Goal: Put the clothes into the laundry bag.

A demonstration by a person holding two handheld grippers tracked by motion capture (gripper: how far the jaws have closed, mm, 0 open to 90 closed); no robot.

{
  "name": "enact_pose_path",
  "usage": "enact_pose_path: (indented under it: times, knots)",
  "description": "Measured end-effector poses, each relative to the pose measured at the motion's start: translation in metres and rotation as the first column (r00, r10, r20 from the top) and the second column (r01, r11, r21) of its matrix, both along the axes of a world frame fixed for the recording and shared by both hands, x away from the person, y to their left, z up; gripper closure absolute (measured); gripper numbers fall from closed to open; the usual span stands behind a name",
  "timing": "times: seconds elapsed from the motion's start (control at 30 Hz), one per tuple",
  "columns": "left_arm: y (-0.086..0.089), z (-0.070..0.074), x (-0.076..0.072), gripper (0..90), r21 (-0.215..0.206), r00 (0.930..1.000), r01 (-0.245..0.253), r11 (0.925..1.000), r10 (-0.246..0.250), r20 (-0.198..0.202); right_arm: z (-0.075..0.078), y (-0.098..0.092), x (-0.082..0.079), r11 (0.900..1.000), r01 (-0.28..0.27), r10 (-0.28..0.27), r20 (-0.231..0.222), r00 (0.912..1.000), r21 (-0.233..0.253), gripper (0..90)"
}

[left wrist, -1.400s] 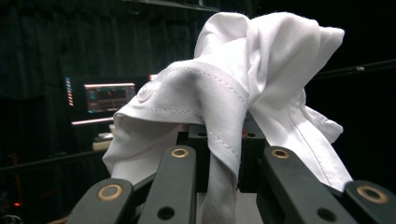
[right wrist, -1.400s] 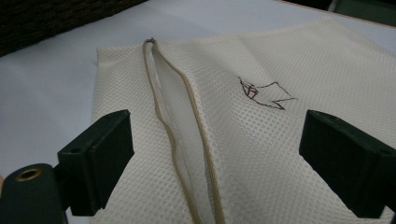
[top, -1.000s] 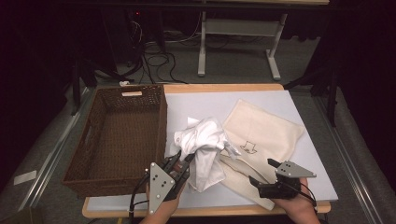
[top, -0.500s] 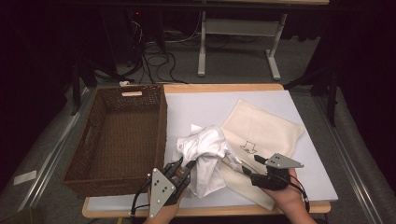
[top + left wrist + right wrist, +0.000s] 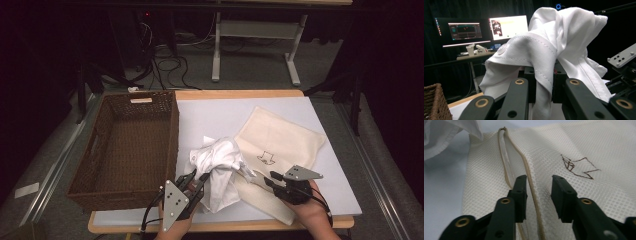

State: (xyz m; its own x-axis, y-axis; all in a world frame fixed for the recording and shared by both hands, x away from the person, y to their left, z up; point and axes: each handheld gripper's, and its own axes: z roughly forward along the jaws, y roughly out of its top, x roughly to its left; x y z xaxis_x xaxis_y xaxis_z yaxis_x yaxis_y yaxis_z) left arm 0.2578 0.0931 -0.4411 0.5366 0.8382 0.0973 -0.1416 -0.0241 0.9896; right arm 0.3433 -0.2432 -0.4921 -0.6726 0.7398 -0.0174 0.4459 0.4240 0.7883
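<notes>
A crumpled white garment [image 5: 220, 161] lies mid-table, partly over a cream mesh laundry bag [image 5: 282, 140] with a small dark drawing on it. My left gripper [image 5: 198, 180] is shut on a fold of the white garment [image 5: 554, 42], which drapes up and over the jaws [image 5: 543, 83]. My right gripper [image 5: 271, 180] stands open over the bag's near left edge. In the right gripper view the mesh bag [image 5: 574, 142] has its tan zipper [image 5: 507, 157] running between the open jaws [image 5: 539, 195]. A corner of the garment [image 5: 441, 135] shows at the upper left.
A brown wicker basket [image 5: 100, 145] stands on the left of the pale table mat [image 5: 215, 115], close to my left gripper. Beyond the table are desk legs and cables on the floor. The right gripper [image 5: 624, 62] shows at the left gripper view's right edge.
The left gripper has drawn the white garment a little toward the near edge. The right gripper has moved left along the bag to the zipper edge.
</notes>
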Motion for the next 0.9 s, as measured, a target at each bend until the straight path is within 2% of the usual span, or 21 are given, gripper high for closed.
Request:
enact_pose_path:
  times: [0.07,0.13,0.2,0.23,0.37,0.5,0.6,0.7,0.8,0.9]
  knots:
    - [-0.001,0.000,0.001,80.0,-0.007,1.0000,-0.002,1.0000,0.002,-0.002,-0.002,0.002,0.002,1.000,0.003,-0.003,-0.011,0.9999,-0.019,83.3]
    - [-0.001,0.000,0.002,80.0,-0.008,1.0000,-0.008,0.9999,0.008,0.000,-0.003,0.004,0.003,1.000,0.011,-0.011,-0.010,0.9999,-0.029,87.9]
    - [-0.002,0.002,0.006,80.0,-0.023,0.9999,-0.017,0.9996,0.017,0.002,-0.002,0.006,0.003,1.000,0.018,-0.018,0.000,0.9998,-0.021,88.4]
    - [-0.003,0.004,0.008,80.0,-0.028,0.9998,-0.018,0.9994,0.018,0.006,-0.001,0.006,0.005,1.000,0.030,-0.030,0.001,0.9995,-0.001,88.5]
    - [-0.008,0.009,0.013,80.0,-0.028,0.9996,-0.008,0.9996,0.009,0.028,0.009,0.014,0.019,0.997,0.058,-0.059,0.033,0.9977,0.043,88.6]
    - [-0.008,0.008,0.010,80.0,-0.039,0.9997,0.009,0.9992,-0.008,0.021,0.021,0.020,0.029,0.993,0.062,-0.068,0.051,0.9964,0.104,88.5]
    - [-0.009,0.006,0.004,80.1,-0.029,0.9996,0.021,0.9994,-0.021,0.017,0.017,0.022,0.026,0.988,0.070,-0.078,0.057,0.9953,0.141,88.5]
    - [-0.010,0.002,-0.003,80.0,-0.024,0.9992,0.041,0.9989,-0.040,0.007,0.012,0.023,0.022,0.987,0.067,-0.073,0.042,0.9964,0.144,88.4]
    - [-0.016,0.000,-0.010,79.9,0.018,0.9976,0.060,0.9980,-0.061,0.034,0.014,0.023,0.021,0.985,0.063,-0.071,0.043,0.9965,0.163,88.2]
    - [-0.020,0.002,-0.011,79.8,-0.013,0.9970,0.066,0.9977,-0.065,0.042,0.017,0.021,0.021,0.981,0.061,-0.070,0.042,0.9967,0.185,88.2]
